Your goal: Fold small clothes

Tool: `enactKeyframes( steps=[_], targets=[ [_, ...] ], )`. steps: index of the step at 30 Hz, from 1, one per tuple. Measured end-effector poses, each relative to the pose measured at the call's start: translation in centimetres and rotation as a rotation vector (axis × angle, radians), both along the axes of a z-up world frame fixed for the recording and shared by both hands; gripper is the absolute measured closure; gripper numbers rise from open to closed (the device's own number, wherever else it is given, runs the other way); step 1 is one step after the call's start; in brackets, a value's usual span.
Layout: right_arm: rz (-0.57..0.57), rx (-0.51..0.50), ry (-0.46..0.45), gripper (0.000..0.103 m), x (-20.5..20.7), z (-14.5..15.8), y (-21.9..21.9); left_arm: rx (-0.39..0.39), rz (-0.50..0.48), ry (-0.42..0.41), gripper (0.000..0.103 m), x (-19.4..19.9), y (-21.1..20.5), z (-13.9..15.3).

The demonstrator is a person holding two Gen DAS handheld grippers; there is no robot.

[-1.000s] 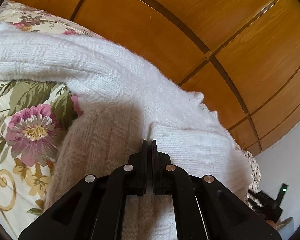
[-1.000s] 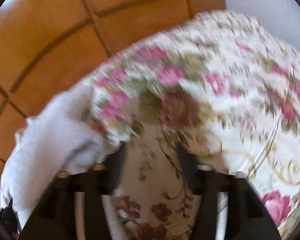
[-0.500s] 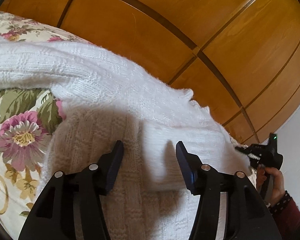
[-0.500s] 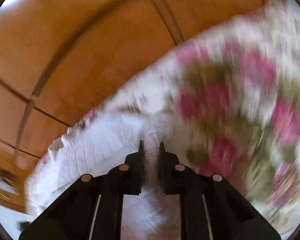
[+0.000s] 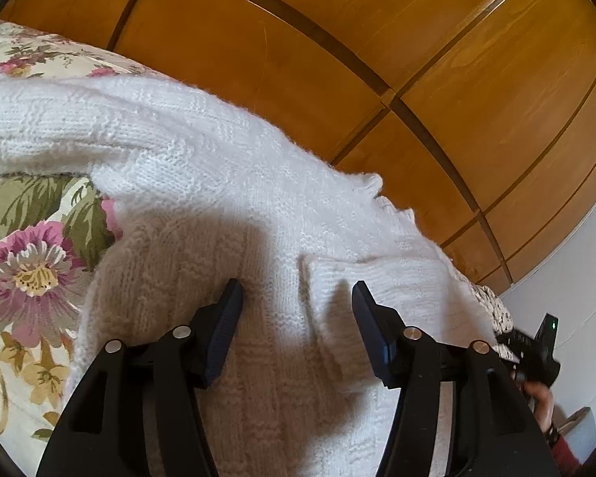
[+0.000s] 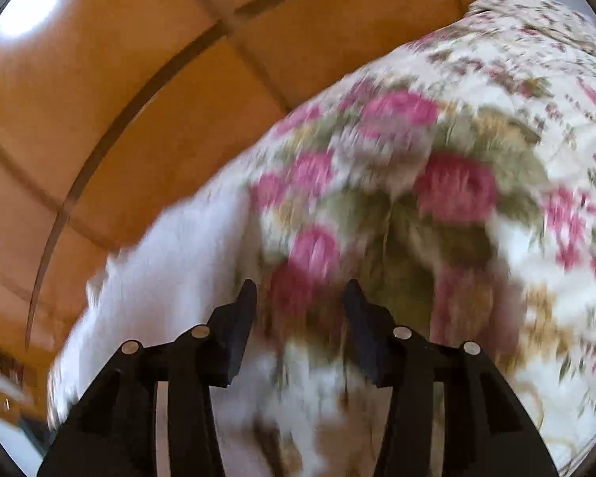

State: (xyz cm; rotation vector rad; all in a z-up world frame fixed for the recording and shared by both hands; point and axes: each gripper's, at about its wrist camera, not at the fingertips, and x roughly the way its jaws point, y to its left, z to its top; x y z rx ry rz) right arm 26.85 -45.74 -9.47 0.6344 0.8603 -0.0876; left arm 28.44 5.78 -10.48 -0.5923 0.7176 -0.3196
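Our left gripper [image 5: 296,306] hangs just above the white knitted sweater [image 5: 202,198], its jaws spread apart and holding nothing. Directly ahead of its fingertips lies a sleeve [image 5: 381,290] folded over the body of the garment, which we judge to be a fold set in place, so the open jaws make sense there. The sweater is spread on the floral bedspread [image 5: 28,262], to the left of this gripper, with the wooden wardrobe [image 5: 377,59] beyond.

Our right gripper [image 6: 298,306] is also spread apart and empty, over the bedspread [image 6: 476,198]; the sweater [image 6: 159,278] lies to its left. That view is blurred, so finer detail is lost. We judge the next grasp should take the opposite sleeve or hem.
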Motion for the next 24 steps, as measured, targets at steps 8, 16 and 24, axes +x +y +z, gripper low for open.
enactKeyframes(
  steps=[8,16,24],
  targets=[
    [0.015,-0.173,-0.007,0.103,-2.9,1.6,2.1,0.005,0.006,0.002,0.046,-0.1,0.0,0.2],
    [0.049,-0.279,-0.145,0.084,-2.2,4.9,6.8,0.010,0.005,0.006,0.046,0.0,-0.2,0.1],
    [-0.002,-0.319,0.070,0.078,0.5,0.1,5.8,0.018,0.000,0.010,0.046,0.2,-0.2,0.0]
  ],
)
